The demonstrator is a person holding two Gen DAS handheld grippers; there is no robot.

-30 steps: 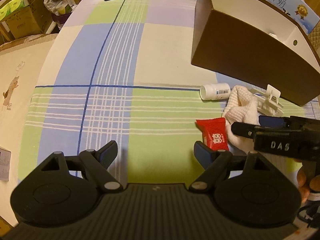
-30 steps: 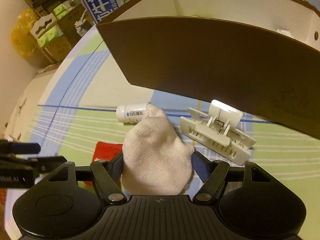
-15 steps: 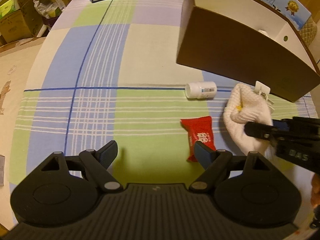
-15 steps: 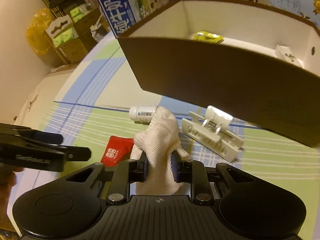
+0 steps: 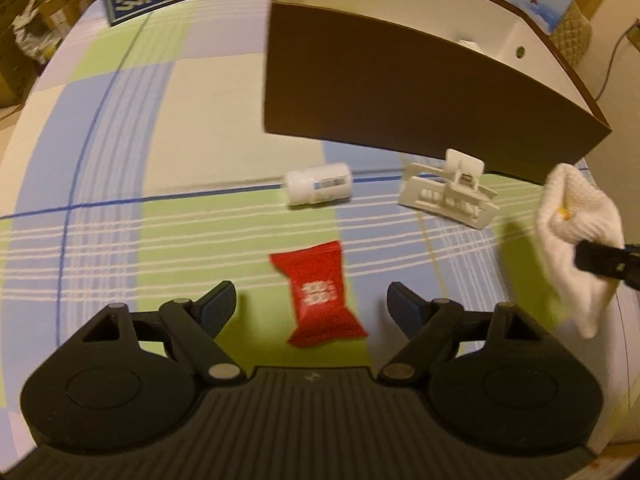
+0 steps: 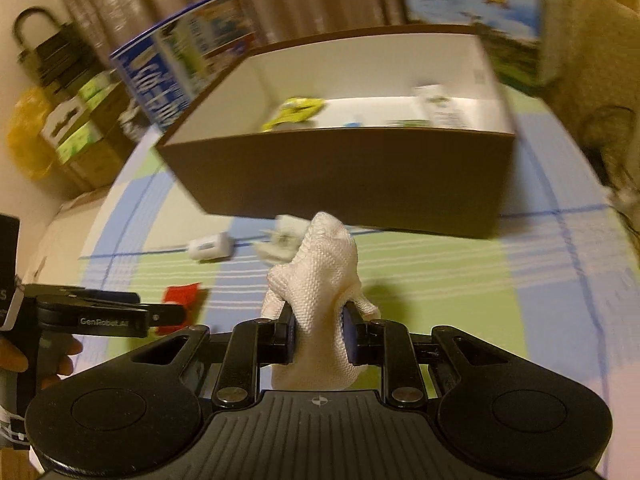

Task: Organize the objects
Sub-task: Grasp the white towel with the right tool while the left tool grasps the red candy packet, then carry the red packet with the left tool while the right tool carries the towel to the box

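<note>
Cloth lifted, headed for the box

The right tool (image 6: 319, 338), clamped on the white cloth (image 6: 320, 280), has raised it off the table (image 5: 160, 128) toward the box (image 6: 360, 176) at 12 o'clock; the left tool (image 5: 311, 308) gapes wide over the red packet (image 5: 320, 296), probably next.

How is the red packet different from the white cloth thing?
The red packet is flat and shiny-looking; the white cloth is soft, knitted and bunched up. The packet lies on the checked tablecloth, untouched, between the open left gripper fingers; the cloth is lifted, pinched by the right gripper. Both are outside the brown box.
</note>
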